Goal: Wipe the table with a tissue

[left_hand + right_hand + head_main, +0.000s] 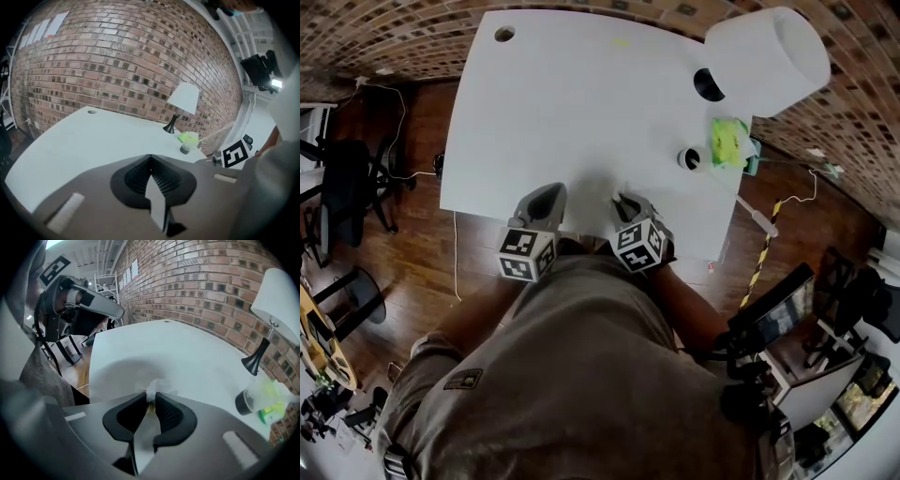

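Observation:
The white table (581, 103) fills the upper half of the head view. My right gripper (626, 199) is at its near edge, pointing steeply down. In the right gripper view the right gripper (152, 397) is shut on a crumpled white tissue (154, 386), which sticks out past the fingertips onto the table (187, 357). My left gripper (551, 193) is beside it on the left, also over the near edge. Seen in its own view, the left gripper (150, 158) is shut with nothing between its jaws.
A white-shaded lamp (769, 56) stands at the table's far right. Next to it lie a green tissue pack (729, 142) and a small cup (689, 158). A cable hole (504, 34) sits in the far left corner. Black chairs (352, 187) stand on the floor at left.

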{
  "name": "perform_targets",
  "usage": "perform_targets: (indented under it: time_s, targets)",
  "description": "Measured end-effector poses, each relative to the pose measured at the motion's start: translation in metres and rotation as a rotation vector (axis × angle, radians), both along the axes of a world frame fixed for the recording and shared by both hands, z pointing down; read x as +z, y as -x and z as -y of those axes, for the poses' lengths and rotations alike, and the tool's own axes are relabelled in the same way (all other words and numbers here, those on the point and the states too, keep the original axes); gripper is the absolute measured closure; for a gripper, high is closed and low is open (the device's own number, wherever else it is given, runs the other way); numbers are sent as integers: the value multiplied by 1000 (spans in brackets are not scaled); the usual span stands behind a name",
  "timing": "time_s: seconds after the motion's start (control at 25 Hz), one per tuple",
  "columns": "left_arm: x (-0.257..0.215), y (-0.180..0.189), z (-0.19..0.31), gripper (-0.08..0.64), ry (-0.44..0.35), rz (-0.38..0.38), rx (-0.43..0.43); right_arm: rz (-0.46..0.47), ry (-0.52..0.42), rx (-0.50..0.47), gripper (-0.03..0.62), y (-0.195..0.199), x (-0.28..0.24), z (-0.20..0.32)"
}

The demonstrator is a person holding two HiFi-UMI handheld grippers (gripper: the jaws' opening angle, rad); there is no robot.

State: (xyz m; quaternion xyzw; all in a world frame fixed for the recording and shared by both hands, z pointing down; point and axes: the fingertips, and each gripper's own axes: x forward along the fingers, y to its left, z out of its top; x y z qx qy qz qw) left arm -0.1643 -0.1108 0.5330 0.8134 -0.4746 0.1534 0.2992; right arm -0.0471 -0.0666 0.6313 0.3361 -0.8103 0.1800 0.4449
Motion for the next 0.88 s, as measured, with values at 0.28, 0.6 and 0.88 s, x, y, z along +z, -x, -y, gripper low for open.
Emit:
perform_targets:
  time_s: [0.28,0.6,0.88]
  targets:
    - [2,-5,-13,558,-3,14,29,-2,-8,-6,520,1,2,-7]
    - [-2,-11,-21,558,-14,4,59,9,-10,16,484,2,0,-6]
    - [5,-23,-32,558,-10,-23,108,23,-45,64,433,-4,-17,-10]
